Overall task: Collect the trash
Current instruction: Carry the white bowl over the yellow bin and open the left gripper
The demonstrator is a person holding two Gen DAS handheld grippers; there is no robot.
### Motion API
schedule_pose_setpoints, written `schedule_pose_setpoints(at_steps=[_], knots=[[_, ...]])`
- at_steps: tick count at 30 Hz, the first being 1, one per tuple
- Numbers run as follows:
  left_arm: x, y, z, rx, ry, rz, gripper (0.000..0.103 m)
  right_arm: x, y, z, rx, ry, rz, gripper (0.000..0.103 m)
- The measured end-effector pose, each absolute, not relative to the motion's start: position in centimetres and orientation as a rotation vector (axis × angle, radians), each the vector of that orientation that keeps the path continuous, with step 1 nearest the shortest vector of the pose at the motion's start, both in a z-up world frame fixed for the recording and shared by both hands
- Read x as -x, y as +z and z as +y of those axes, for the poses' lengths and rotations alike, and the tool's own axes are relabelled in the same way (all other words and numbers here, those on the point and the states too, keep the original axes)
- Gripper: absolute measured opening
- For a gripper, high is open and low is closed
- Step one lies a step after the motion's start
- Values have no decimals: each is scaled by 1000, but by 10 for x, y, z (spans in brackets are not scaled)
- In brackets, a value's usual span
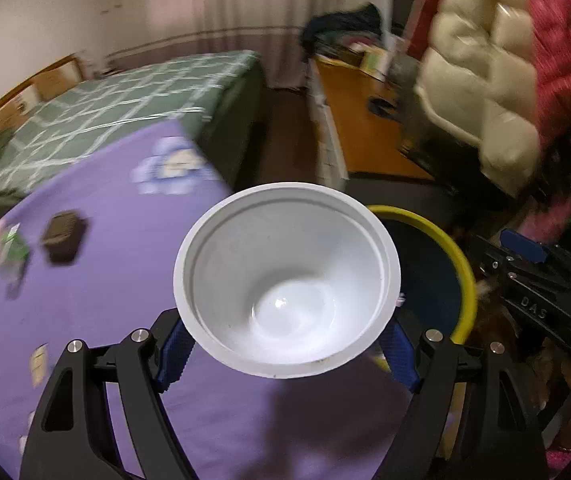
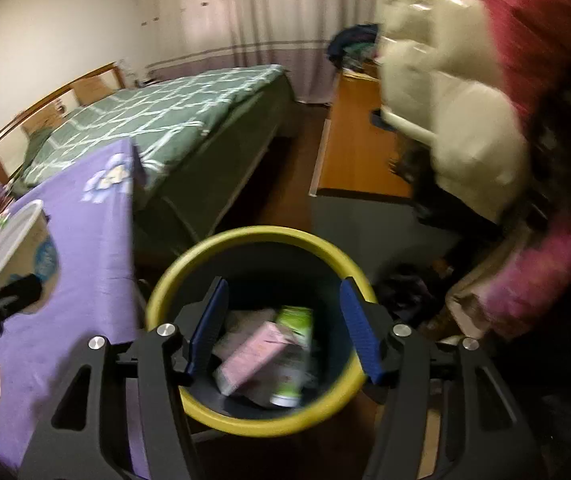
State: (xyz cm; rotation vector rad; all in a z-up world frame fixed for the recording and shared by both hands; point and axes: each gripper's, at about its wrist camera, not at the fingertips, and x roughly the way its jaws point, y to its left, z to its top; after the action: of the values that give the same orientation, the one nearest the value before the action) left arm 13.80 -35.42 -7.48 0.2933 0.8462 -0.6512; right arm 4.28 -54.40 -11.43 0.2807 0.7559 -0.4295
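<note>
1. Left claw (image 1: 287,354): closed on the white paper bowl (image 1: 287,276); the blue pads (image 1: 175,354) press its lower wall from both sides, mouth tilted toward the camera. The bowl looks empty.
2. Right claw (image 2: 283,334): open, nothing between its pads; it hangs over the yellow-rimmed bin (image 2: 253,420). A pink carton (image 2: 251,354) and a green-and-white pack (image 2: 295,322) lie inside the bin, below the claw, apparently free of it.
3. Position of the bowl: above the edge of the purple-clothed worktop (image 1: 97,264), beside the bin (image 1: 463,264) but not yet over its mouth, as I judge from both views.
4. Step in hand, as I read it: carry the bowl across to the bin. I should bring it fully above the opening before I release, since a thin, light bowl may catch the rim and tip out.
5. I should draw my right claw aside first; both claws are near the same opening.
6. Still on the worktop: a dark box (image 1: 63,240) and a green wrapper (image 1: 11,250), likely next.
</note>
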Motion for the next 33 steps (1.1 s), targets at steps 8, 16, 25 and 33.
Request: schedule_pose_setpoints(at_steps=[8, 16, 25, 33], knots=[[-129, -108, -441, -379, -765, 921, 79, -4, -122, -590, -331, -525, 737, 58], [-133, -125, -455, -389, -782, 939, 93, 1, -123, -597, -346, -549, 739, 59], [-149, -104, -393, -320, -701, 878, 96, -20, -122, -572, -316, -501, 754, 60], [-184, -90, -280, -242, -514, 827, 96, -64, -113, -522, -260, -384, 764, 61]])
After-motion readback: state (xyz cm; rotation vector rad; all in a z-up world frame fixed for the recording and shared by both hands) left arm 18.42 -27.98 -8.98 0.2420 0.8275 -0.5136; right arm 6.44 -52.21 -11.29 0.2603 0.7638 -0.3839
